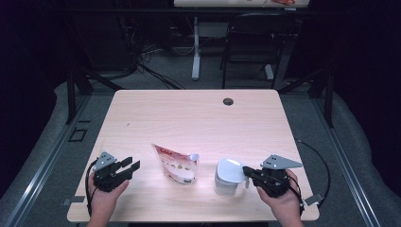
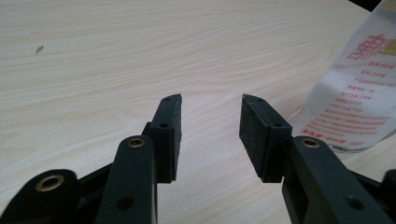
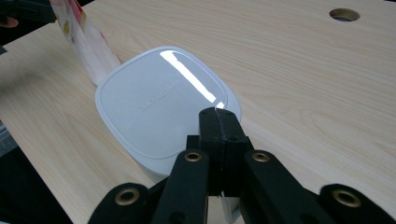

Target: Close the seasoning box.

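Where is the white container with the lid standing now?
In the high view, the white container stands near the table's front edge, right of centre, between the spouted pouch and the shut right gripper, whose tips are at its lid.

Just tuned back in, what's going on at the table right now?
A person holds a tool in each hand at a wooden table. The right tool is shut, its tips over the edge of the lid of a white container; whether they pinch anything there I cannot tell. The left tool is open with nothing between its jaws, resting to the left of a standing spouted pouch with red print. Pouch and container stand side by side near the front edge.
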`<action>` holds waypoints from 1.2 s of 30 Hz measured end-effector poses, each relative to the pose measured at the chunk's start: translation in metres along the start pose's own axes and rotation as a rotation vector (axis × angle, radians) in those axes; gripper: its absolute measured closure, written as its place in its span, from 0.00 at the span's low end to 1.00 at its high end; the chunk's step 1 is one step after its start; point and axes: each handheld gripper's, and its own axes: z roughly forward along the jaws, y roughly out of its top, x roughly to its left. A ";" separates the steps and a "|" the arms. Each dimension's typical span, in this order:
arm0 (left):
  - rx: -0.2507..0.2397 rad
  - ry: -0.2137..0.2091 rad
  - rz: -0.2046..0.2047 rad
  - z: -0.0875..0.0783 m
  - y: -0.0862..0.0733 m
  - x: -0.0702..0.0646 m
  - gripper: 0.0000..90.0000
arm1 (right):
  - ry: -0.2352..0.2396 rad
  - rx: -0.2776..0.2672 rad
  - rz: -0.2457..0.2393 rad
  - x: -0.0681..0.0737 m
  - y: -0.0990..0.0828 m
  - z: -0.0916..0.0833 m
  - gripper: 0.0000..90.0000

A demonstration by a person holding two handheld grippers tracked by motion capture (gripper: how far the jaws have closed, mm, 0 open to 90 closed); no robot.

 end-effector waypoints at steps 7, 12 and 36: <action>-0.004 0.000 0.000 0.000 0.000 0.000 0.66 | 0.006 -0.001 0.010 -0.001 -0.001 0.000 1.00; 0.001 -0.001 0.002 0.000 0.000 0.001 0.66 | 0.010 -0.002 0.014 -0.002 -0.001 0.000 1.00; -0.002 -0.003 0.002 0.000 0.000 0.000 0.66 | 0.014 -0.008 0.027 -0.004 -0.003 -0.001 1.00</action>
